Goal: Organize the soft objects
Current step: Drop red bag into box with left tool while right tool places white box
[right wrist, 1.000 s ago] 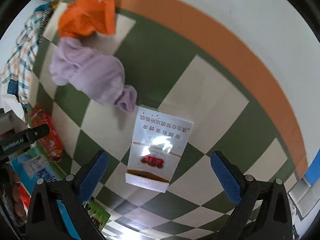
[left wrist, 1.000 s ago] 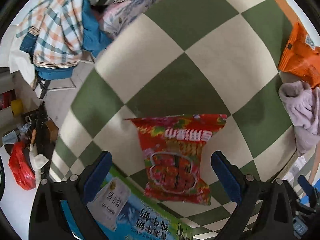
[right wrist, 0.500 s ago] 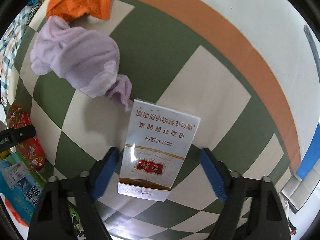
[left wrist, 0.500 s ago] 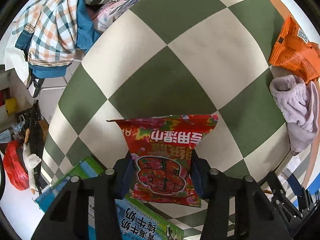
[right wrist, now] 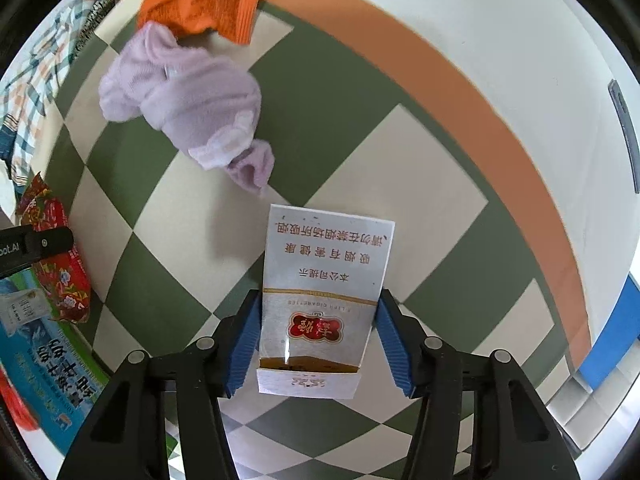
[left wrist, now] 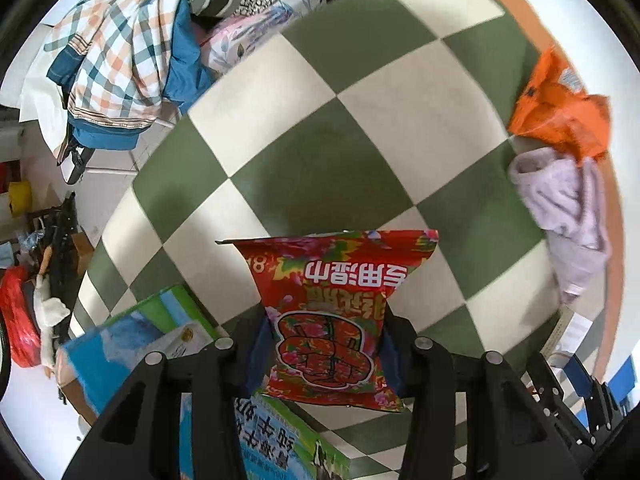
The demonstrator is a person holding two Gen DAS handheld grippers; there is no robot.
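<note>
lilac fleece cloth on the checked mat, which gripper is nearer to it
Right. The right gripper, shut on the white cigarette pack, sits just beside the lilac fleece cloth; the left gripper holds the red packet farther off.

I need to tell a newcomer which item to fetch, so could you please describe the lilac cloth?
On the green-and-cream checkered cloth, find the crinkled orange snack bag near the orange border. Against it lies the crumpled lilac fleece cloth: the only soft, unprinted item there.

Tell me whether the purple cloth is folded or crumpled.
Crumpled: the purple cloth lies bunched in a lump on the checkered mat, with no flat folds.
</note>
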